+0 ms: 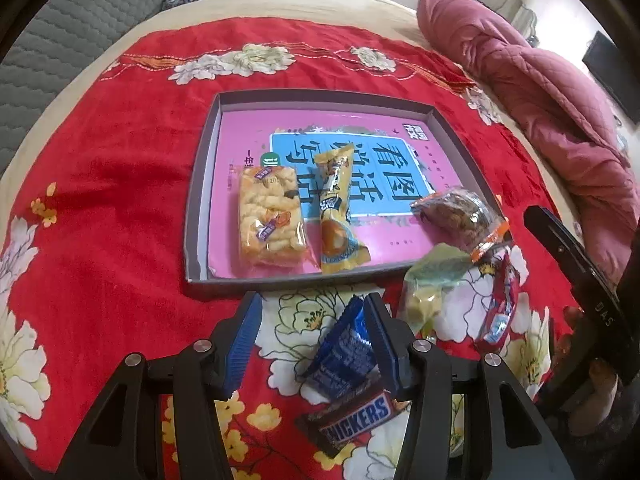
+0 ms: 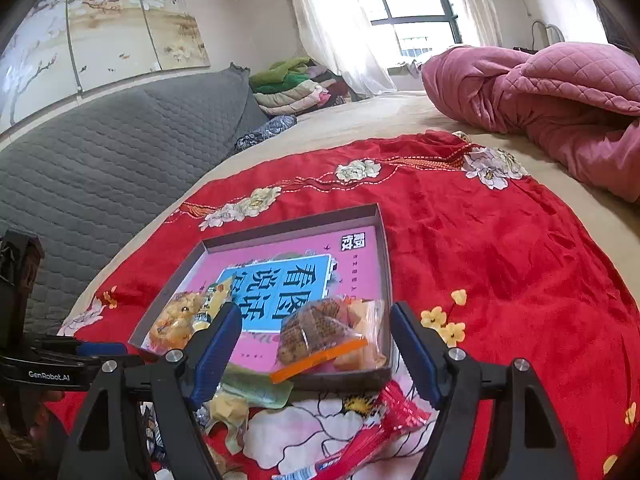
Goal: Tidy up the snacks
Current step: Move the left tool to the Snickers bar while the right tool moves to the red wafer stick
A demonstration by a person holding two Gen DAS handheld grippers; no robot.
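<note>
Two snacks lie in the shallow box [image 1: 200, 184]; the left tongs [image 1: 312, 334], apart, straddle a blue wrapper [image 1: 344, 354] tilted against one pad, box straight ahead. Right tongs [image 2: 316, 346] stand apart behind the cookie bag [image 2: 320, 330] resting inside the box's near corner.

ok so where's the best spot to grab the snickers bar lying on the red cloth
Grip the Snickers bar across its narrow width at mid-length, coming from above. It lies flat on the red cloth, and the blue packet overlaps its far end, so keep toward the near half.

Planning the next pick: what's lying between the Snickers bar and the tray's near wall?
Left wrist view: a blue snack packet, then bare floral blanket before the tray.
</note>
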